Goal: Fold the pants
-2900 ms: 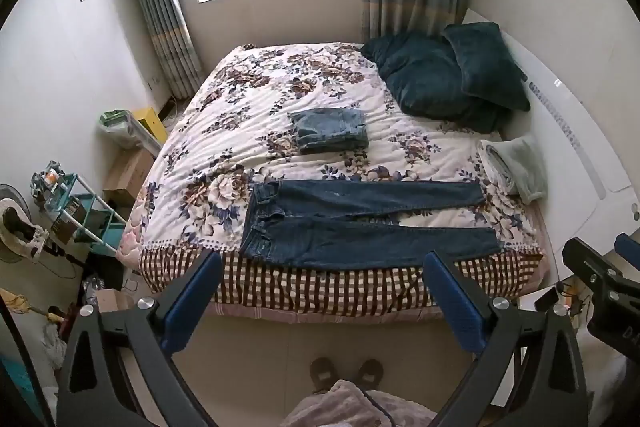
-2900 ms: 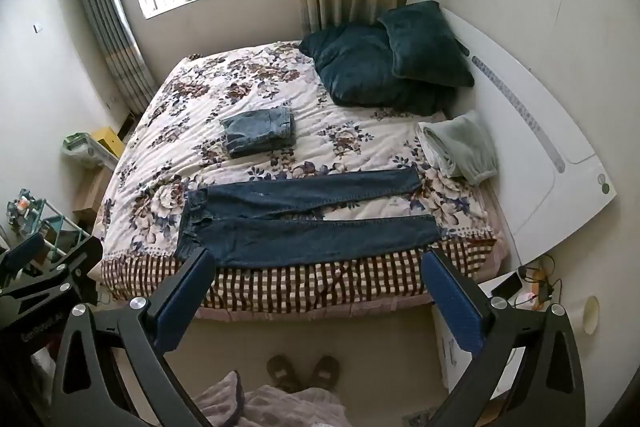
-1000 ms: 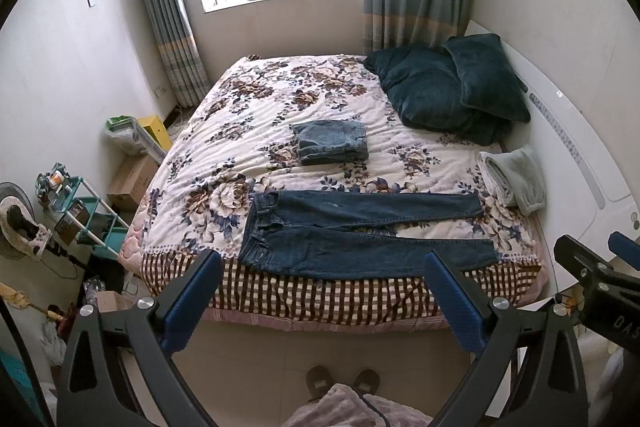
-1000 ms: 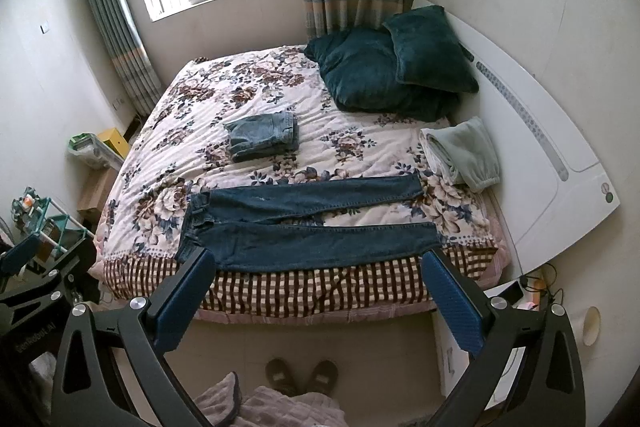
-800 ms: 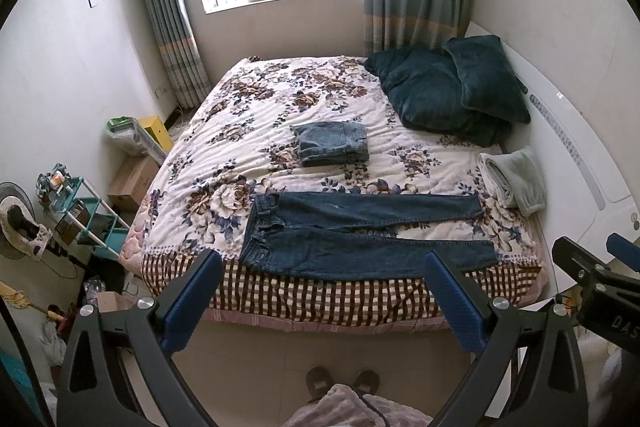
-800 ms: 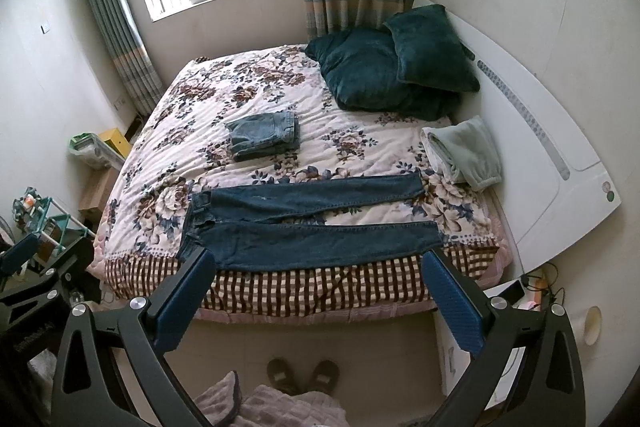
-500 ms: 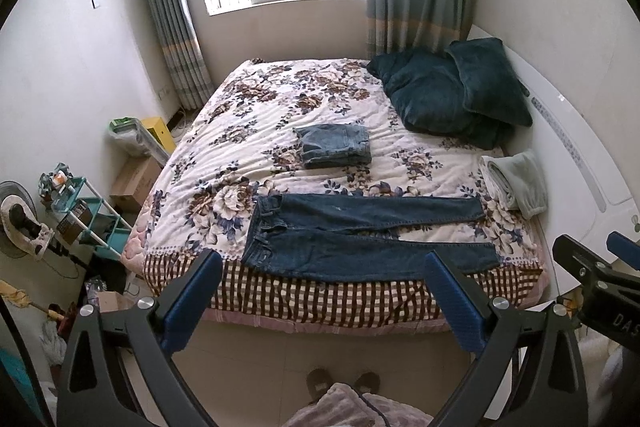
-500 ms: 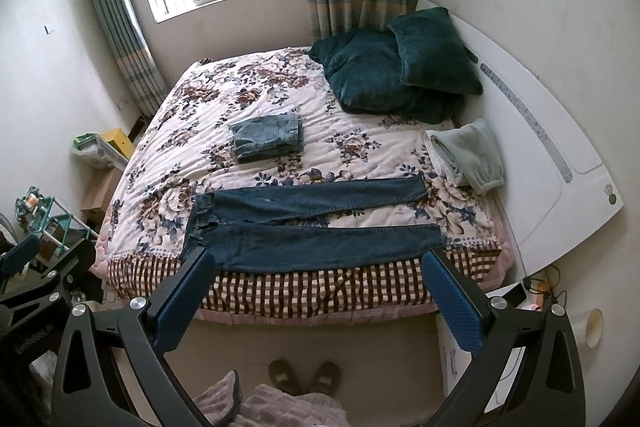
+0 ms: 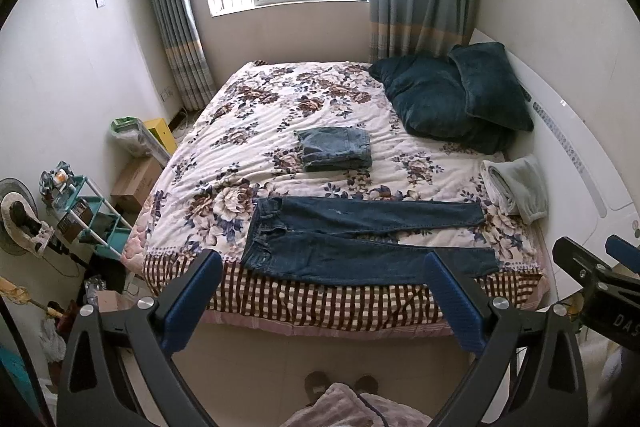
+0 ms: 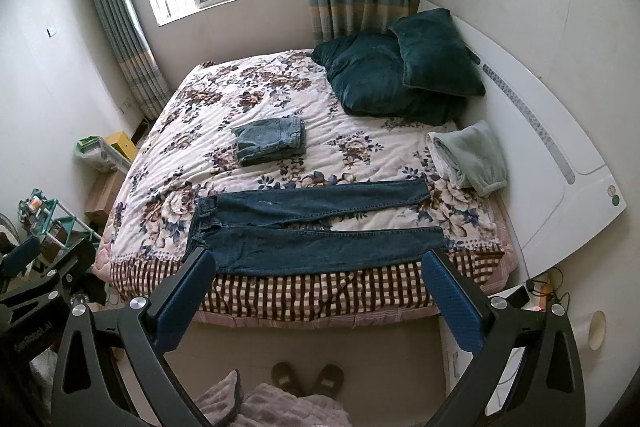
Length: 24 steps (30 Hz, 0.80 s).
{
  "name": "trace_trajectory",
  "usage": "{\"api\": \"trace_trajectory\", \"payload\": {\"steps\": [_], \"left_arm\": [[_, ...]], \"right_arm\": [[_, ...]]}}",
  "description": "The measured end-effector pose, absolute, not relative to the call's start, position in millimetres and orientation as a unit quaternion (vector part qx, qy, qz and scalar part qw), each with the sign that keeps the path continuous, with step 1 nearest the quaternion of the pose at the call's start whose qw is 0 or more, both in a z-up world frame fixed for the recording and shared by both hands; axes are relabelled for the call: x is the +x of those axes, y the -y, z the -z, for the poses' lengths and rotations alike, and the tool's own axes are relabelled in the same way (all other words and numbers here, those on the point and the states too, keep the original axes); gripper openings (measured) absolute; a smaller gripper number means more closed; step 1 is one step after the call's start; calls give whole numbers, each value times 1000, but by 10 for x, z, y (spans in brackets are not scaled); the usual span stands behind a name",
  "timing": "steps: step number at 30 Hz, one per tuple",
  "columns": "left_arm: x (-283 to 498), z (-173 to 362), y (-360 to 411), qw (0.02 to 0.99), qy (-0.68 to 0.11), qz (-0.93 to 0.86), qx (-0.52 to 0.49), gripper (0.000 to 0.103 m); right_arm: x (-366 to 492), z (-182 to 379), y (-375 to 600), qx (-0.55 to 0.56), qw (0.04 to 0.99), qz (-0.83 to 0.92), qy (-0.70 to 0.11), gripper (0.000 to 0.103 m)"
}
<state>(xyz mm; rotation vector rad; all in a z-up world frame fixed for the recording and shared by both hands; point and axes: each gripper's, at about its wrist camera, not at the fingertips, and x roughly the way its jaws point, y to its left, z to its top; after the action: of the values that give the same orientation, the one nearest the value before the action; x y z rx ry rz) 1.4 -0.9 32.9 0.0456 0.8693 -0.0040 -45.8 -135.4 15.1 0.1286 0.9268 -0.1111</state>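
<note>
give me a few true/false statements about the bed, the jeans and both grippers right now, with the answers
1. The dark jeans lie spread flat along the near edge of the bed, waistband toward the left of the view. True.
2. The left gripper is shut on a trouser leg. False: its jaws stand wide open and hold nothing, short of the bed.
3. A folded lighter denim garment sits further up the bed, apart from the dark jeans. True.
4. The two dark pillows lie on top of the dark jeans. False: they rest near the headboard, well clear of them.
5. The right gripper is open and empty. True.
6. The jeans' two legs are stacked on each other. False: they lie side by side.
</note>
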Motion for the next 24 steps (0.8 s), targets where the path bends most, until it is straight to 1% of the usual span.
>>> {"api": "trace_trajectory", "payload": {"steps": [5, 8, 13, 19, 24], "left_arm": [[21, -287, 76, 910, -414, -6, 23, 103], [97, -232, 73, 918, -395, -25, 22, 103], [358, 16, 74, 924, -379, -58, 15, 103], [853, 513, 49, 912, -401, -77, 32, 103], [1497, 990, -10, 895, -436, -80, 40, 103]], "right_arm": [[-452, -144, 1340, 63, 892, 54, -445, 103], [-354, -103, 1347, 60, 896, 56, -436, 103], [-63, 96, 1375, 53, 904, 54, -421, 103], [605, 484, 1495, 57, 900, 56, -428, 103], [1347, 1069, 1551, 57, 885, 77, -455, 103]]}}
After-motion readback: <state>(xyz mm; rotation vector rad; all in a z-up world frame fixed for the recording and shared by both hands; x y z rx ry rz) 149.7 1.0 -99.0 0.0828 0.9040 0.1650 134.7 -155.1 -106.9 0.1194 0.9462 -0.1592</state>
